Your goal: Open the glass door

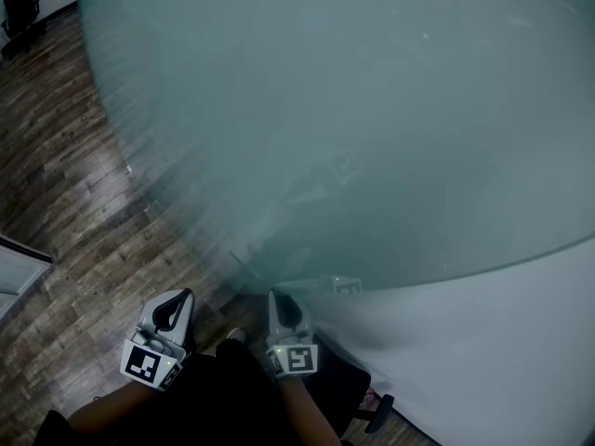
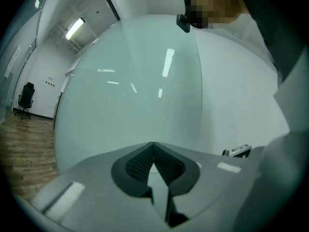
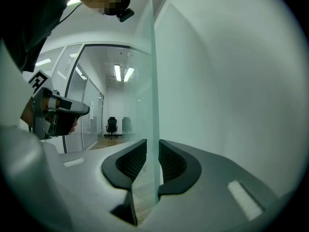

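Door-pulling step: right claw pinches glass door edge, centre frame; left claw pressed together, empty. Next: steady pull, firm grip.

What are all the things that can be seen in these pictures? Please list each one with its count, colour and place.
glass door: one, frosted pale green, fills most of the head view.
wooden floor: one, brown planks, left of the door.
wall: one, white, right of the door.
office chair: one, black, far upper left on the floor.
ceiling lights: two, white, lit, in the room beyond the glass.
left gripper: one, grey and black, shut and empty, facing the door.
right gripper: one, grey and black, shut on the door's edge.
person's arms: two, bottom of the head view, behind the grippers.
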A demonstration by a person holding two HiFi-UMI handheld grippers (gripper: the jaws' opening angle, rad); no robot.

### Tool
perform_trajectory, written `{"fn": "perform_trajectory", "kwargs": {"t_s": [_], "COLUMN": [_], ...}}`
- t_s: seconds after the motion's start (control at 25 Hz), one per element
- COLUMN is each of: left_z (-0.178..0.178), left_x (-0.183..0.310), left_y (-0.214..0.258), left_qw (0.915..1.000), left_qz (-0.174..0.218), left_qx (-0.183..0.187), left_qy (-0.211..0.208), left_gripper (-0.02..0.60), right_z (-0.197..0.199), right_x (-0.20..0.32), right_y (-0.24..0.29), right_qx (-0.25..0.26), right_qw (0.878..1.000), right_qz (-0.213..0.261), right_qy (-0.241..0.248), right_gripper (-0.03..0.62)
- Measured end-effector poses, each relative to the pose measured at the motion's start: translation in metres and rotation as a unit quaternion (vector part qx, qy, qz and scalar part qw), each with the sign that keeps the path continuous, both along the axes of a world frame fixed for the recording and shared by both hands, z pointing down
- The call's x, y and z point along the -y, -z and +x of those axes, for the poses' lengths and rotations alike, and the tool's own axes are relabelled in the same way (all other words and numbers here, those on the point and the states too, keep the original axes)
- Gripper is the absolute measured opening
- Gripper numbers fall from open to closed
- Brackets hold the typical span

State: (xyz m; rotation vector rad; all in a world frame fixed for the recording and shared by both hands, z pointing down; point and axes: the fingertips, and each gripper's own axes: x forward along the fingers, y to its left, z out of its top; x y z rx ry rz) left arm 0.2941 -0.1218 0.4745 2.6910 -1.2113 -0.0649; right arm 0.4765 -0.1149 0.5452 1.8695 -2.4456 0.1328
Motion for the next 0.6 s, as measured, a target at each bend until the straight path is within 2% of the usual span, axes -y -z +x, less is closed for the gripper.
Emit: {"fn": "perform_trajectory", "kwargs": {"t_s": [0.24,0.6], "left_z": [0.002,0.016], "left_x": [0.002,-0.002], "left_y": [-0.017,-0.012], "left_qw": [0.9996,0.9995], "left_qz": [-0.02,-0.004], "left_qx": [0.007,0.006], "left_qy": [0.02,0.03], "left_gripper": [0.0,0.0], "right_z": [0.011,0.016], "right_x": [0.014,0.018], "right_y": [-0.008,-0.007], "right_qx": [0.018,0.005], "right_qw": [1.0,1.0], "right_qz": [0.012,0.013], "right_qy": [-0.008,0.001], "right_gripper": [0.081,0.083]}}
